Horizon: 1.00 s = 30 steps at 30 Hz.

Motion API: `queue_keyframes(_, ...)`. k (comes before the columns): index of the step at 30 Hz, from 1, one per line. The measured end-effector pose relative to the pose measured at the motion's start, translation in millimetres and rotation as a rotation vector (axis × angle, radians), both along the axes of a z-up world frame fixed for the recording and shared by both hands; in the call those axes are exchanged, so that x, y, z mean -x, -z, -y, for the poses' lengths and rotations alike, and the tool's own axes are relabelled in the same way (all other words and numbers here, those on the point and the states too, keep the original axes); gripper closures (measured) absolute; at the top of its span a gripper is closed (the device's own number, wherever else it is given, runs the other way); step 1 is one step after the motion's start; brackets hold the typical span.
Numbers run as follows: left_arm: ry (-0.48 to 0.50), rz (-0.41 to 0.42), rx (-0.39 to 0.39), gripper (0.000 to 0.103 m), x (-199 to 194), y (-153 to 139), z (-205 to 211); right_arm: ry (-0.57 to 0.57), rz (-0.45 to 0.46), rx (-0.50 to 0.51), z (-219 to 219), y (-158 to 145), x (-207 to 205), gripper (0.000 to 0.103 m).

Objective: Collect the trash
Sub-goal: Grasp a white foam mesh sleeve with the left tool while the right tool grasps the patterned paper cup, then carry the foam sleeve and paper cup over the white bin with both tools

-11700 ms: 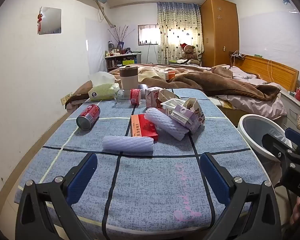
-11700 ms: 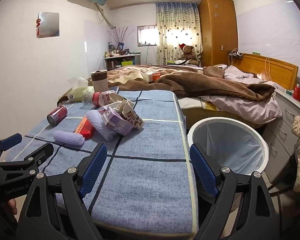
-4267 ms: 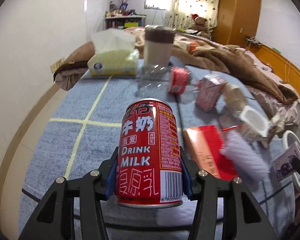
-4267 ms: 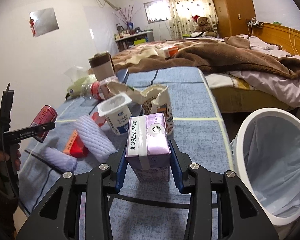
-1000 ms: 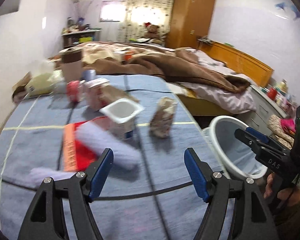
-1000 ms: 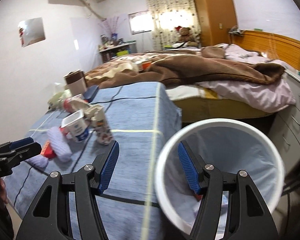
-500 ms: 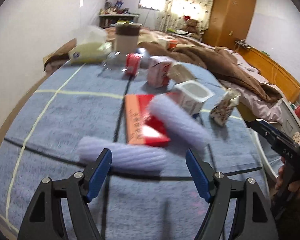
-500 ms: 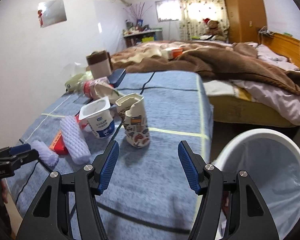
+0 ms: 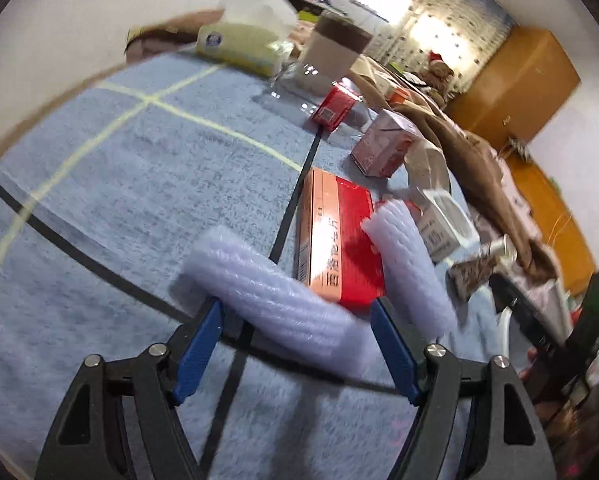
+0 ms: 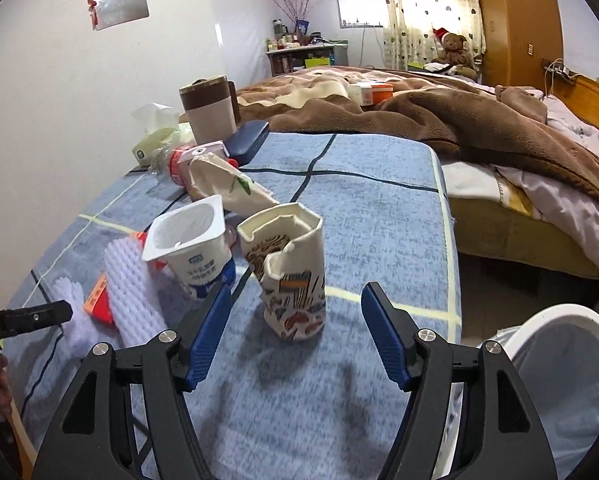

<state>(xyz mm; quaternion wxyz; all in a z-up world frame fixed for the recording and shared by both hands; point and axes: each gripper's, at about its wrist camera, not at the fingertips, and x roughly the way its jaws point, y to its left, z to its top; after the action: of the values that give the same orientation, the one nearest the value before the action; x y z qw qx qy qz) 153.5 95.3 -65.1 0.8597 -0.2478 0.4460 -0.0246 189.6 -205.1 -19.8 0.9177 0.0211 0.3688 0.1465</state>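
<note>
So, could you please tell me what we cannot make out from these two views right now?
- Bin: right wrist view, cut off by the edge; contents hidden behind its rim.
- Foam sleeve: left wrist view, motion blur; whether the open left claw touches it is unclear.
- Crumpled paper cup: right wrist view, its inside is hidden by its folded rim, ahead of the open right claw.

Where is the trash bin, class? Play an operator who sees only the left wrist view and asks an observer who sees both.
Observer: The white bin stands on the floor off the table's right edge.
Operator: What is the other gripper facing?
Observer: The right gripper is open, lined up on an upright crumpled paper cup, not gripping it.
Operator: Anything beside the mug?
Observer: A dark blue case lies right next to the brown-and-white mug.
</note>
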Motion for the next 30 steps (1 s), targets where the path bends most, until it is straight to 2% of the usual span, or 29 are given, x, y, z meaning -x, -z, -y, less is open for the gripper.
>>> queue_keyframes(2, -0.019, 0.003, 0.036, 0.032, -2.8, 1.8, -0.9, 0.005, -0.004, 0.002, -1.8, 2.1, -4.0, 0.034)
queue_keyframes(5, -0.019, 0.006, 0.007, 0.037, -8.3, 3.1, 3.4, 0.008, -0.016, 0.008, -1.2, 5.9, -6.2, 0.034)
queue_keyframes(9, -0.031, 0.012, -0.031, 0.052, -17.7, 4.2, 3.2, 0.011, -0.021, 0.015, -2.3, 7.5, -9.5, 0.034)
queue_keyframes(14, -0.004, -0.004, -0.078, 0.062, -28.6, 4.0, 2.1, 0.009, -0.021, 0.005, -1.4, 7.1, -13.8, 0.035)
queue_keyframes(15, 0.003, -0.005, -0.087, 0.062, -30.3, 3.6, 1.7, 0.008, -0.022, 0.003, -1.5, 7.5, -14.4, 0.036)
queue_keyframes(19, 0.036, -0.004, -0.132, 0.065, -31.4, 0.2, 4.1, 0.003, -0.032, 0.013, -5.8, 10.2, -15.7, 0.055)
queue_keyframes(20, 0.071, -0.003, -0.136, 0.065, -32.9, 0.2, 6.6, 0.002, -0.033, 0.011, -5.7, 10.5, -15.9, 0.057)
queue_keyframes(23, 0.093, -0.002, -0.108, 0.065, -32.1, 1.7, 5.3, -0.009, -0.035, 0.013, -7.1, 11.5, -16.0, 0.068)
queue_keyframes(29, 0.108, 0.009, -0.171, 0.065, -27.0, -2.1, 10.0, -0.003, -0.029, 0.009, -7.4, 11.9, -13.9, 0.069)
queue_keyframes(30, 0.111, 0.014, -0.183, 0.07, -26.2, -3.2, 11.4, -0.001, -0.025, 0.01, -7.6, 11.5, -12.8, 0.069)
